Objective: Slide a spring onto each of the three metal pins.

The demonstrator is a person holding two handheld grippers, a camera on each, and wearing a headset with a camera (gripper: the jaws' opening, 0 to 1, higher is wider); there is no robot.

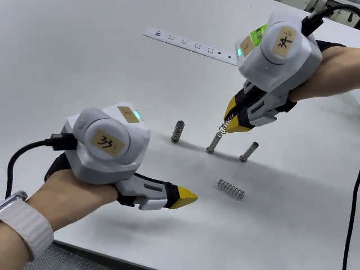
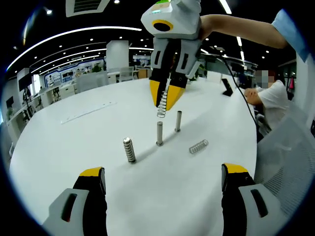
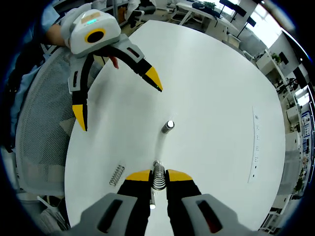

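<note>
Three metal pins stand upright on the white table. The left pin [image 1: 178,131] [image 2: 129,149] wears a spring. The middle pin [image 1: 214,143] [image 2: 159,133] and the right pin [image 1: 248,152] [image 2: 178,121] are bare. My right gripper [image 1: 229,125] [image 3: 158,174] is shut on a second spring [image 1: 225,126] [image 2: 161,105] [image 3: 158,177], which hangs just above the middle pin's top. A third spring [image 1: 230,189] [image 2: 198,146] [image 3: 116,175] lies loose in front of the pins. My left gripper [image 1: 185,197] [image 2: 162,172] hovers open and empty near the front edge, short of the pins.
A white power strip [image 1: 191,45] [image 3: 256,142] lies at the far side of the table. A black cable [image 1: 353,214] hangs along the right edge. A mesh chair [image 3: 44,128] stands beside the table, and a person [image 2: 275,93] sits in the background.
</note>
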